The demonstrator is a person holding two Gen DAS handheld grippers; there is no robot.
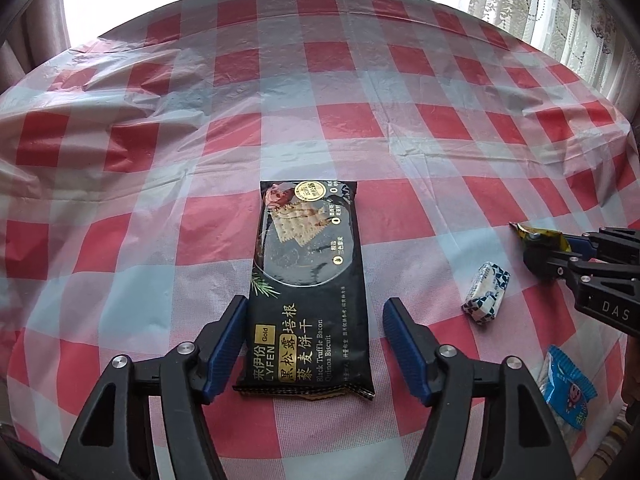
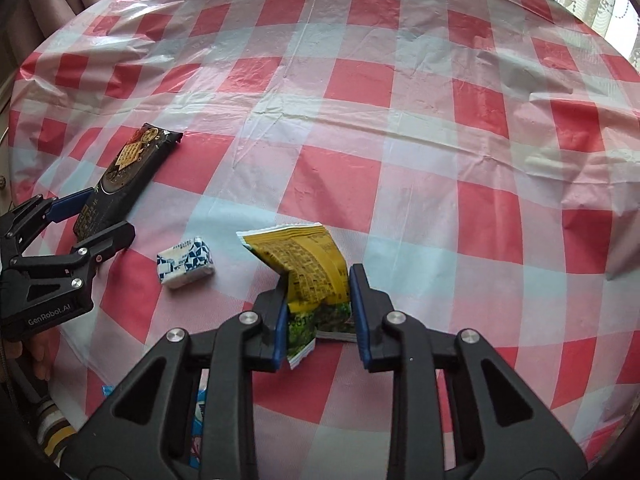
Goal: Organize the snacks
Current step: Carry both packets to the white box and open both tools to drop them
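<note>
A black biscuit pack (image 1: pixel 308 280) lies flat on the red-and-white checked tablecloth (image 1: pixel 320 80). My left gripper (image 1: pixel 316 304) stands open astride its near end, with a gap between each blue pad and the pack. From the right wrist view the same pack (image 2: pixel 128 168) lies between the left gripper's (image 2: pixel 106 216) spread fingers. My right gripper (image 2: pixel 318 286) is shut on a crumpled yellow-and-green snack packet (image 2: pixel 308 264), which sticks out past the fingertips. The left wrist view shows that right gripper (image 1: pixel 538 250) at the right edge with the packet's yellow tip (image 1: pixel 524 230) showing.
A small white candy with a blue pattern (image 1: pixel 486 294) (image 2: pixel 186 264) lies between the two grippers. A blue snack packet (image 1: pixel 568 388) rests near the table's front right edge. Curtains (image 1: pixel 540 4) hang behind the table. A hand and striped sleeve (image 2: pixel 52 432) show at lower left.
</note>
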